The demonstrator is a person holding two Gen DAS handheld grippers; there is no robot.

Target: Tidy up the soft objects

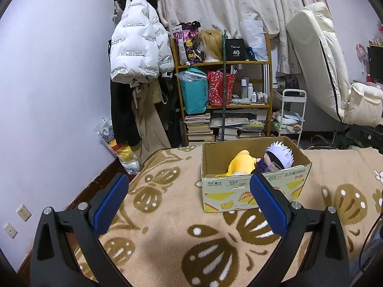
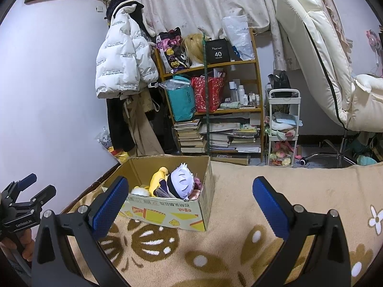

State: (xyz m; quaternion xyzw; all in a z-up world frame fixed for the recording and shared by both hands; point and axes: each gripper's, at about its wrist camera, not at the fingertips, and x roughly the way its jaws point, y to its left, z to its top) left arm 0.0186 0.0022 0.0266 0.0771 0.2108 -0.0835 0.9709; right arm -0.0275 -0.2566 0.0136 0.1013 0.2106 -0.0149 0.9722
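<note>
I see the cardboard box [image 1: 253,186] sitting on the bed blanket [image 1: 167,227], near its far edge. Inside lie two soft toys: a yellow plush [image 1: 240,165] and a white-haired doll [image 1: 278,159], touching each other. My left gripper [image 1: 189,203] has its jaws wide apart, holding nothing. My right gripper [image 2: 191,205] is the same, wide and empty. I think the toys are light and squishy and won't break. I would pinch one around its fat middle, not its hair.
</note>
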